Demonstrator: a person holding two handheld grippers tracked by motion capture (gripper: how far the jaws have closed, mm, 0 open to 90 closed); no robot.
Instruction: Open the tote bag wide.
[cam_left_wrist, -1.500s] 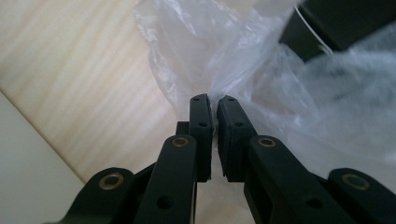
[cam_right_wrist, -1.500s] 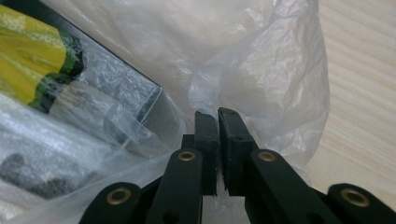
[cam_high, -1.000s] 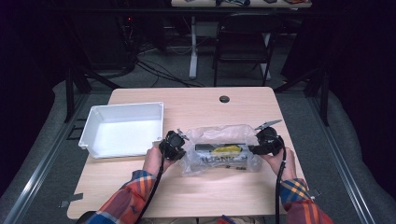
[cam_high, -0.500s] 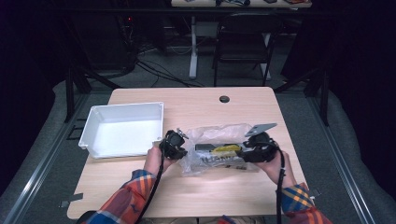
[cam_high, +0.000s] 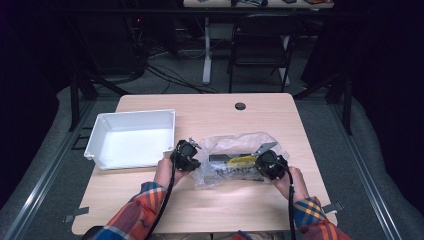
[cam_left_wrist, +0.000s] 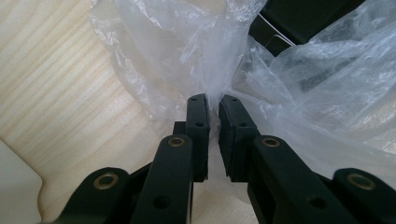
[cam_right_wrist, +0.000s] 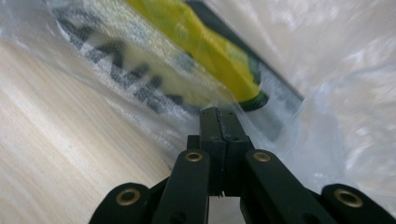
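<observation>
A crumpled clear plastic bag (cam_high: 235, 147) lies on the wooden table (cam_high: 210, 210) with a yellow and black item (cam_high: 241, 161) inside it. My left gripper (cam_high: 197, 162) is at the bag's left end. In the left gripper view its jaws (cam_left_wrist: 212, 100) pinch a gathered fold of the bag (cam_left_wrist: 187, 46). My right gripper (cam_high: 257, 167) is at the bag's right end. Its jaws have just been closing, and in the right gripper view the gripper (cam_right_wrist: 217, 112) stands pressed together, with the film (cam_right_wrist: 355, 107) caught at its tips, just short of the yellow item (cam_right_wrist: 205, 42).
A white tray (cam_high: 135, 114) stands on the table to the left of my left hand. A small round hole (cam_high: 240, 106) sits near the table's far edge. Beyond the table are a dark chair (cam_high: 262, 45) and cables on the floor.
My right gripper slid left from the bag's right edge in over the bag and its jaws came together. The left gripper kept its hold and stayed in place.
</observation>
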